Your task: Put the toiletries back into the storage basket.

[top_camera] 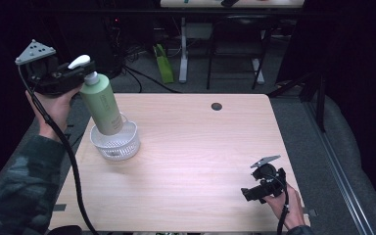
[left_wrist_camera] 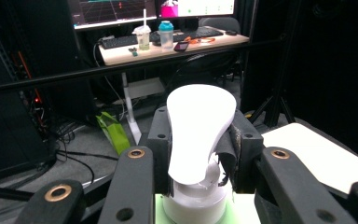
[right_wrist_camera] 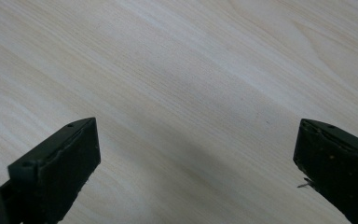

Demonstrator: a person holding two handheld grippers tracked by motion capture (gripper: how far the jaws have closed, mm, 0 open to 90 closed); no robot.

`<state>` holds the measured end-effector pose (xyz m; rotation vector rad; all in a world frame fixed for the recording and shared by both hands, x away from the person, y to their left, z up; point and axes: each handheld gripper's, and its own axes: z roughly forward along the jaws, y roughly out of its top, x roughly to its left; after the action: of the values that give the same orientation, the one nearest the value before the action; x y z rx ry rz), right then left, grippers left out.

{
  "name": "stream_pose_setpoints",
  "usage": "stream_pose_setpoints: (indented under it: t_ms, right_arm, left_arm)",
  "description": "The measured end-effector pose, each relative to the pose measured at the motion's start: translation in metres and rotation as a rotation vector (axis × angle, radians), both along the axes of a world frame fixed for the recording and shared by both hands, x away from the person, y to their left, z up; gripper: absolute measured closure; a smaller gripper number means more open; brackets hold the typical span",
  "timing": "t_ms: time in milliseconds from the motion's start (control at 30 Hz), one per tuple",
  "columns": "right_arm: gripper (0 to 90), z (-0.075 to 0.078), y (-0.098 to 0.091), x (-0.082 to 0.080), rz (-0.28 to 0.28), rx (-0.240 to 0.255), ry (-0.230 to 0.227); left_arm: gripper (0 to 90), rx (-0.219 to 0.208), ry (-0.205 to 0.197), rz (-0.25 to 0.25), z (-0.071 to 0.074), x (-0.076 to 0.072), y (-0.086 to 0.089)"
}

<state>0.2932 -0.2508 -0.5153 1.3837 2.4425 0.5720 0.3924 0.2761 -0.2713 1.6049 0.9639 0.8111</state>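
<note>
A pale green pump bottle (top_camera: 103,103) with a white pump head (left_wrist_camera: 198,130) hangs tilted at the table's left. Its lower end reaches inside the rim of a small white perforated basket (top_camera: 122,145); whether it rests on the bottom is hidden. My left gripper (top_camera: 84,70) is shut on the bottle's neck just under the pump head, with a black pad on either side of it (left_wrist_camera: 200,156). My right gripper (top_camera: 247,193) lies low over the wooden table (top_camera: 191,147) near the front right corner. Its jaws stand wide apart above bare wood (right_wrist_camera: 196,168).
A dark round hole (top_camera: 216,106) sits near the table's far edge. Beyond the table there are chair and desk legs, cables and a green object (top_camera: 162,63) on the floor. A desk with a keyboard and cups (left_wrist_camera: 165,37) stands farther back.
</note>
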Motion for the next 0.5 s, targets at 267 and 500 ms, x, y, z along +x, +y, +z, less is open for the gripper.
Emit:
stream_pose_setpoints:
  t_ms: [267, 500]
  right_arm:
    - [0.0, 0.001, 0.001, -0.001, -0.002, -0.003, -0.002]
    - [0.0, 0.001, 0.000, 0.000, -0.001, -0.007, -0.003]
  left_arm:
    - [67.4, 0.000, 0.008, 0.017, -0.007, 0.005, 0.003]
    - [67.4, -0.001, 0.020, 0.024, -0.015, 0.009, 0.007]
